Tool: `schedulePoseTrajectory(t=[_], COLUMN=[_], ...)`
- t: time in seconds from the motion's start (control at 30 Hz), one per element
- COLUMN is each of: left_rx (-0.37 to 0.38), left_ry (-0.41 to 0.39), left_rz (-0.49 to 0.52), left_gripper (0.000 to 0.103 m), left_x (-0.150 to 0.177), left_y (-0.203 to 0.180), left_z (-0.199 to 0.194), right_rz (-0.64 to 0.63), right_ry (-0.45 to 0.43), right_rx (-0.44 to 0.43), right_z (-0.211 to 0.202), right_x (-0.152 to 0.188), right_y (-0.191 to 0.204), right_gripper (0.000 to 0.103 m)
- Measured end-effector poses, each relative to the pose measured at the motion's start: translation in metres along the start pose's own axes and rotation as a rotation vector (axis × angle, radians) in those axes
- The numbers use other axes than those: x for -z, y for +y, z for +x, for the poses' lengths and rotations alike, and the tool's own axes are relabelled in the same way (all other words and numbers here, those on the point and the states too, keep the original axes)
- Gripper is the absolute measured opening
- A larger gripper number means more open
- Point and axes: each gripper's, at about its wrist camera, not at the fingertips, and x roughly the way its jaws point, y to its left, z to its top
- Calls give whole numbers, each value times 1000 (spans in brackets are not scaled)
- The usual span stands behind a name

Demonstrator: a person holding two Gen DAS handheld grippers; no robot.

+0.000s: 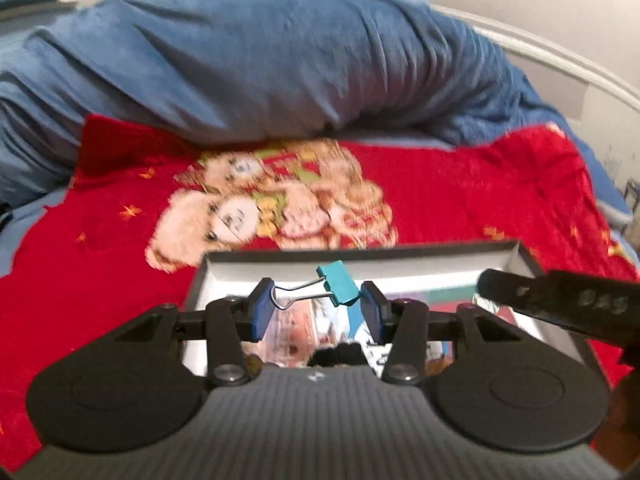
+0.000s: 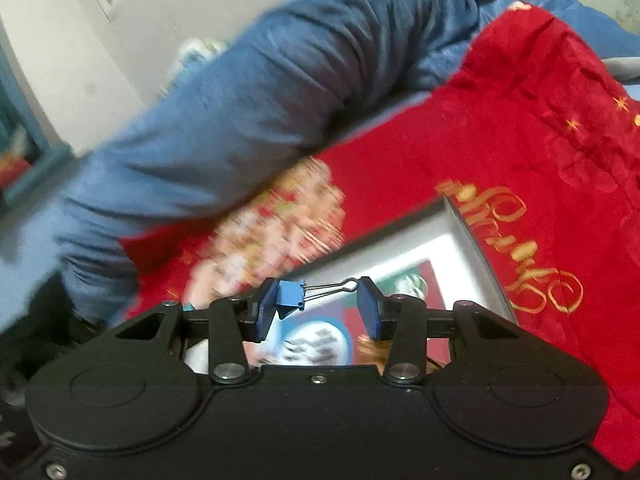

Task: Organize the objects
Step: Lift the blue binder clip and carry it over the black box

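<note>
My left gripper (image 1: 316,300) is shut on a teal binder clip (image 1: 338,283), held crosswise by its body and wire handles between the blue pads. It hangs over a shallow grey tray (image 1: 360,258) with printed cards inside. My right gripper (image 2: 318,300) is shut on a blue binder clip (image 2: 290,294), also held crosswise, above the same tray (image 2: 460,232). The right gripper's black arm (image 1: 560,300) shows at the right of the left wrist view, over the tray's right side.
The tray lies on a red blanket (image 1: 460,200) with a teddy-bear print (image 1: 272,200) and gold lettering (image 2: 516,244). A rolled blue blanket (image 1: 260,64) lies behind it, also visible in the right wrist view (image 2: 240,92). A white bed rail (image 1: 560,56) runs at the right.
</note>
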Motion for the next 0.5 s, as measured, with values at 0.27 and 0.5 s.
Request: schedulePoseTrajectory(t=[0.27, 0.5], left_rx=[-21, -14], left_ry=[6, 38], left_rz=[14, 6], left_gripper=[51, 52], left_x=[11, 16], left_y=[-2, -4], left_z=[14, 20], right_rz=[-81, -93], right_ry=[23, 32], right_rx=[68, 93], right_z=[22, 25], right_x=[16, 20], right_y=[16, 15], right_gripper=[42, 42])
